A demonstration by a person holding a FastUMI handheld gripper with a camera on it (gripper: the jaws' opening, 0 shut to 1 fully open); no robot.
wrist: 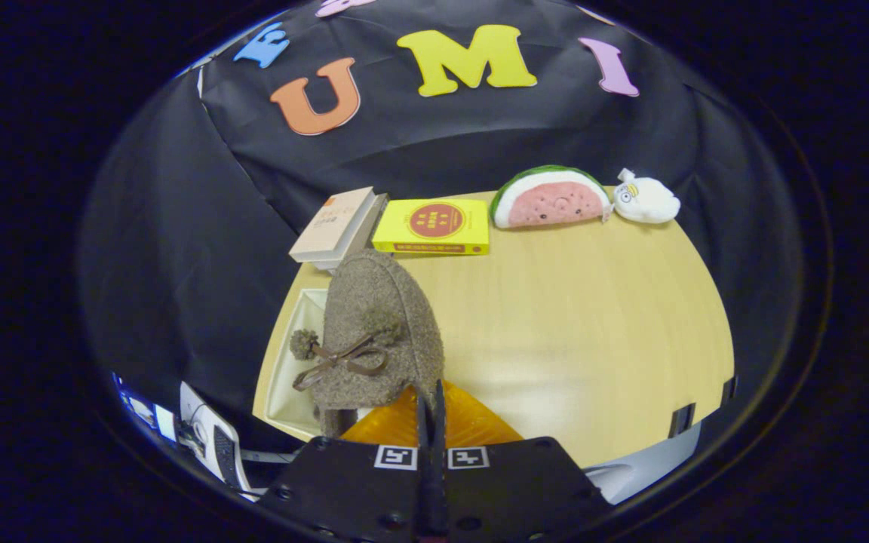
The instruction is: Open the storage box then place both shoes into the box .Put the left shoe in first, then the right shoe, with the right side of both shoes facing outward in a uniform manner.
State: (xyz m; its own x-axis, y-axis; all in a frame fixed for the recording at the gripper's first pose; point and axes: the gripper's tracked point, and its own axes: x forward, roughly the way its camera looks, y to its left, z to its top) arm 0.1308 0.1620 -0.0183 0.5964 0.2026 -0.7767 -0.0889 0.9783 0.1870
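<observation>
Black fingers of the gripper (pixel 431 407) sit pressed together, tips nearly touching, with only a thin dark seam between them. They appear to pinch the rear edge of a brown fuzzy shoe (pixel 378 332); the exact contact is hidden behind the fingertips, but the shoe hangs upright off the table from that spot, so both fingers are taken as clamped on it. Two square markers sit on the gripper body just behind the fingers.

Shoe: slipper type, woolly brown fabric, brown ribbon bow (pixel 340 360) with two small pompoms on its side. Toe end points up and away from the camera.

Orange ribbed surface (pixel 465 426) shows just under and to the right of the fingers, below the shoe; what it belongs to cannot be told.

Storage box (pixel 287 369): white, open-topped, on the left side of the table, directly behind and below the shoe. The shoe covers much of it; its contents cannot be seen.

Table (pixel 593 324): light wood, round edge. Along the far side, well beyond the fingers: two stacked books (pixel 333 226), a yellow book (pixel 434 225), a watermelon-slice plush (pixel 548 197), a small white plush (pixel 647 198) just beside it.
</observation>
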